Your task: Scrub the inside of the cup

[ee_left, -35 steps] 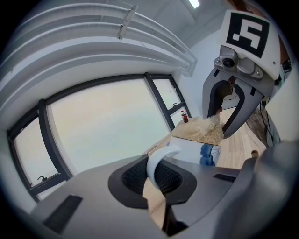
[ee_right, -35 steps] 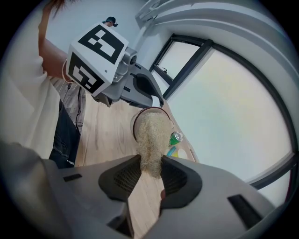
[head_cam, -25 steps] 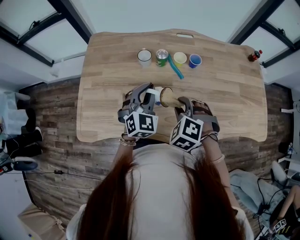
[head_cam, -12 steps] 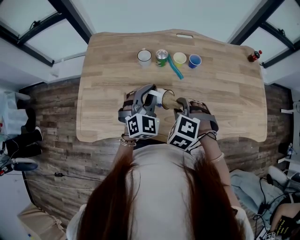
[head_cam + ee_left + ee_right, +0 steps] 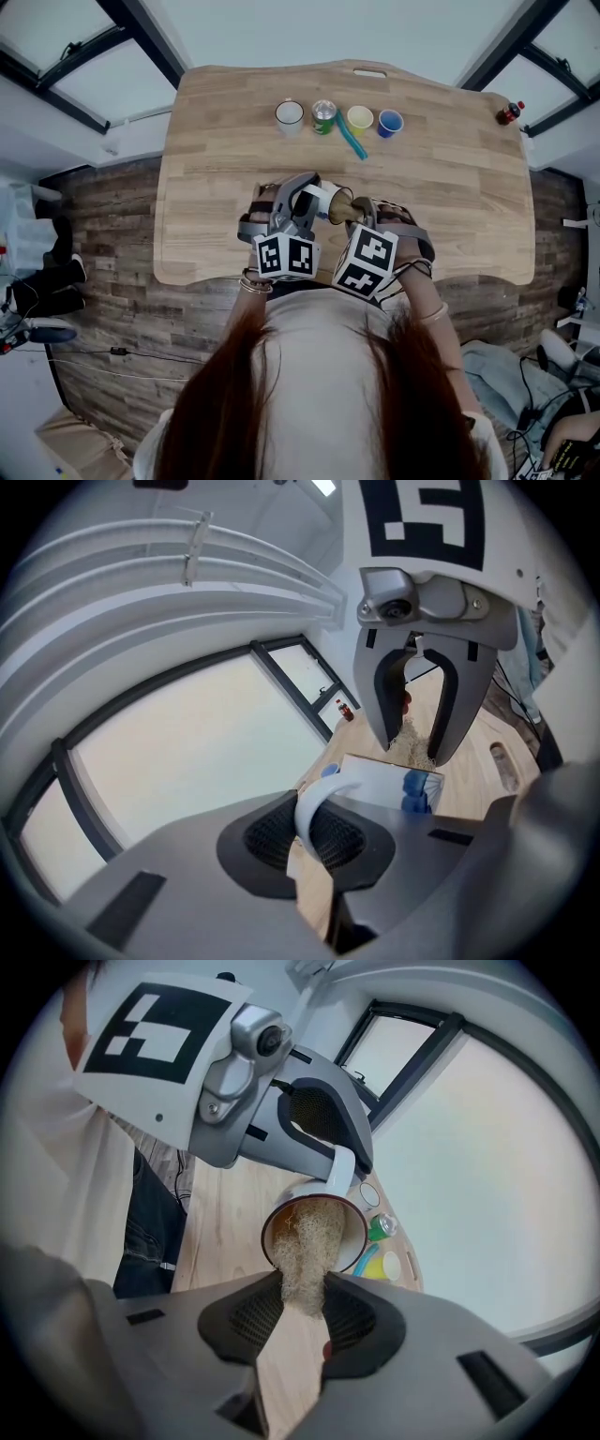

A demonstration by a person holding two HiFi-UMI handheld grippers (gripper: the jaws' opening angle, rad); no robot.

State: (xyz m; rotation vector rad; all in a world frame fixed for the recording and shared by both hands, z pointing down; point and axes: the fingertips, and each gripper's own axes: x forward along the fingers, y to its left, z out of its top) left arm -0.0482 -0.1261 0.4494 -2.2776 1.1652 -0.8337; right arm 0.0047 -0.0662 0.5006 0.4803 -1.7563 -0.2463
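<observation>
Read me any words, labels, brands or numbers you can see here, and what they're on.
None legible.
Cubes on left gripper and right gripper: black-and-white patterns, no letters.
Green can label: too small.
Cup: blue print, unreadable.
Bottle: too small.

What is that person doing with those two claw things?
The person is cleaning a cup with two hand-held grippers. The left gripper is shut on the white handle of the cup and holds it tipped sideways over the wooden table. The right gripper is shut on a straw-coloured scrubber, which is pushed into the cup's mouth.
</observation>
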